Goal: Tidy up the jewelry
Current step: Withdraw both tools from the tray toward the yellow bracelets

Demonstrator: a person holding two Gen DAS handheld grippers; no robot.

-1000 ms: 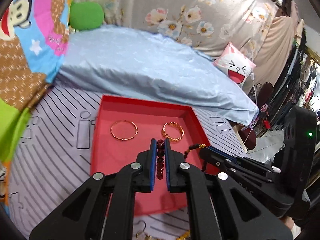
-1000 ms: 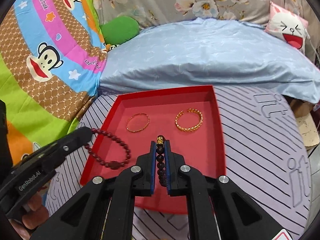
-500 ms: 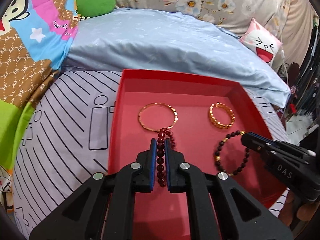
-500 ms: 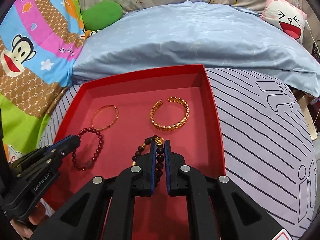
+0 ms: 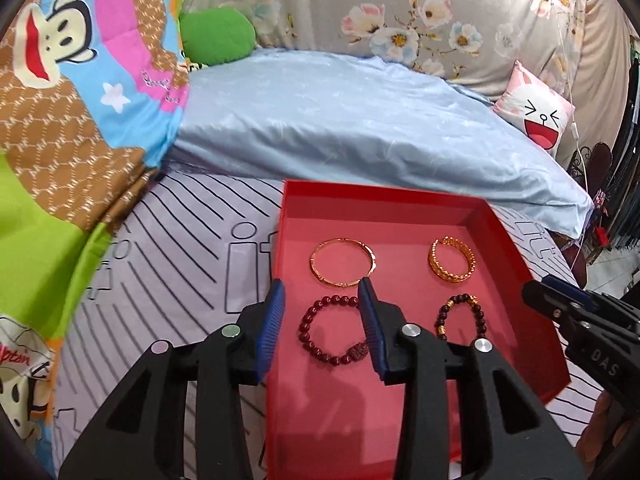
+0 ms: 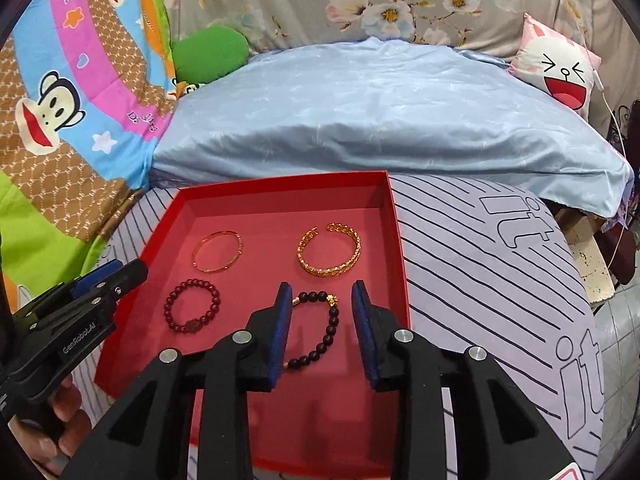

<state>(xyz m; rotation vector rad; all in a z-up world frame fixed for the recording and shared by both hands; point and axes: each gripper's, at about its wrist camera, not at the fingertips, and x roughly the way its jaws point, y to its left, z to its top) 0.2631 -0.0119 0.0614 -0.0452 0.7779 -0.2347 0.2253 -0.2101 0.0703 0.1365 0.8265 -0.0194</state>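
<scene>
On the bed, a red tray (image 5: 520, 248) holds two gold bangles far and two bead bracelets near, paired by kind, as both grippers' fingers open, gripping nothing: left (image 5: 322, 322), right (image 6: 320, 320).

a home bedroom: floral bedding (image 5: 400, 20), blue pillow (image 6: 380, 120), cartoon quilt (image 5: 60, 100), plush cushion (image 6: 560, 68).

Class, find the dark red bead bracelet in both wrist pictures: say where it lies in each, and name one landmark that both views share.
Left wrist view: dark red bead bracelet, centre, between the left gripper's opening jaws.
Right wrist view: dark red bead bracelet, left of centre, beyond the jaws.
Shared landmark: thin gold bangle, just behind it in the red tray.
</scene>
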